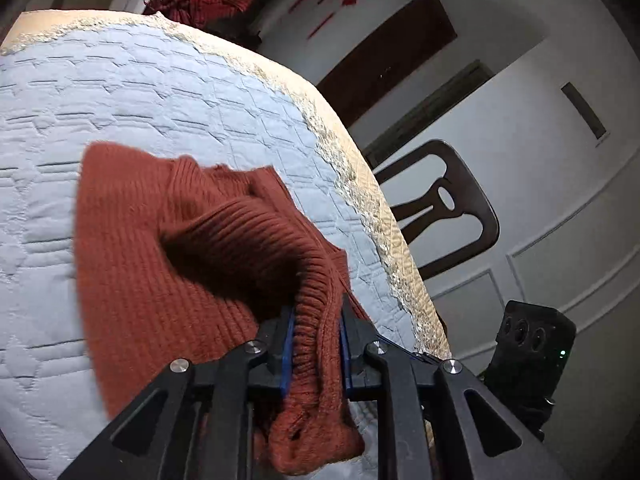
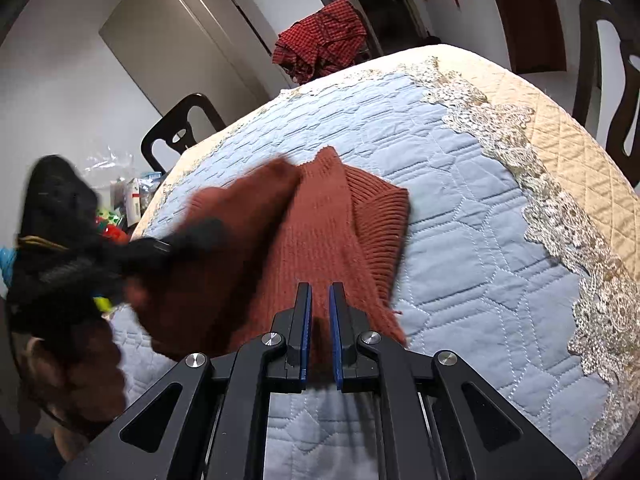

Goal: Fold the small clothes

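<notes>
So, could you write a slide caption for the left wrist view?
Left gripper clamps a bunched rust-red ribbed sweater above a blue quilted cover.

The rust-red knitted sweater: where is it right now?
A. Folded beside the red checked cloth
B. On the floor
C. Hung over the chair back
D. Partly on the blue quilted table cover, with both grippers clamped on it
D: the sweater lies partly on the blue quilted cover, its ribbed edge bunched in the left gripper; the right gripper pinches another edge.

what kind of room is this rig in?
Likely a home dining room: a table under a quilted blue cloth with lace trim, dark wooden chairs around it, and panelled white walls. The rust knit sweater lies on it.
</notes>
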`<state>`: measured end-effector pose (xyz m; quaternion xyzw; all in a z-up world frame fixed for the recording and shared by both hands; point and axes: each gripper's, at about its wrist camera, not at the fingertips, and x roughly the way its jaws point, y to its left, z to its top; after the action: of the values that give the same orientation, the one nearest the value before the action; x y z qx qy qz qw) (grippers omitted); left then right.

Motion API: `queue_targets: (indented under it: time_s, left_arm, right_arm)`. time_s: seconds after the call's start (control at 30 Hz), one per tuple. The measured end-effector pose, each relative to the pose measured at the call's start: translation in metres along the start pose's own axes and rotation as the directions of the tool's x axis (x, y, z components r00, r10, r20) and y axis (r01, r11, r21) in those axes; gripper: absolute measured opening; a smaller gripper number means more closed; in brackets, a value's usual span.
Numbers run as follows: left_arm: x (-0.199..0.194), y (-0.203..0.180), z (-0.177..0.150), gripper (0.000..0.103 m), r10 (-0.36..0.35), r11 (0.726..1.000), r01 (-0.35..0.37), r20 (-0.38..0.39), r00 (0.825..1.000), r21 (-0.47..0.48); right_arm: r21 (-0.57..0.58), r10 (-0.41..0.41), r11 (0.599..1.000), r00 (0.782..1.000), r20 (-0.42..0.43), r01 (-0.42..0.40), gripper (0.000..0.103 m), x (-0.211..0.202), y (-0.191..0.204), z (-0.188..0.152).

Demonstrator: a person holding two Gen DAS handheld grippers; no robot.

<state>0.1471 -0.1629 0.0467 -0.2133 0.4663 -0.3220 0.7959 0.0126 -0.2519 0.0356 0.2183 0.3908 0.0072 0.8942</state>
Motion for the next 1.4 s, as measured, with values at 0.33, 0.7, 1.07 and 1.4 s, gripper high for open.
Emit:
queue_targets:
  time_s: [0.33,0.7,1.07,1.4]
  left_arm:
    - [-0.062,-0.009,0.008,0.04,-0.018,0.997,0.004,0.172,0.985,0.08]
    - [-0.055,0.034,-0.029,0.04,0.159,0.982,-0.172,0.145,0.977,0.082]
    - [-0.048,0.039,-0.035,0.04,0.152,0.979,-0.171,0.166,0.974,0.11]
    - [-0.052,0.035,-0.033,0.04,0.156,0.977,-0.177,0.166,0.974,0.121]
  right_arm:
    - [0.076,0.179,0.98,0.983,0.043,-0.182,0.039,-0.015,-0.022,-0.004]
    - [0.252,0.457,0.857,0.889,0.033,-0.449,0.048,0.007,-0.031,0.006]
    - [0.241,0.364,0.912,0.926,-0.096,-0.333,0.055,0.034,-0.017,0.018]
    - [0.169,0.3,0.946,0.945,-0.128,-0.277,0.013,0.046,-0.012,0.03]
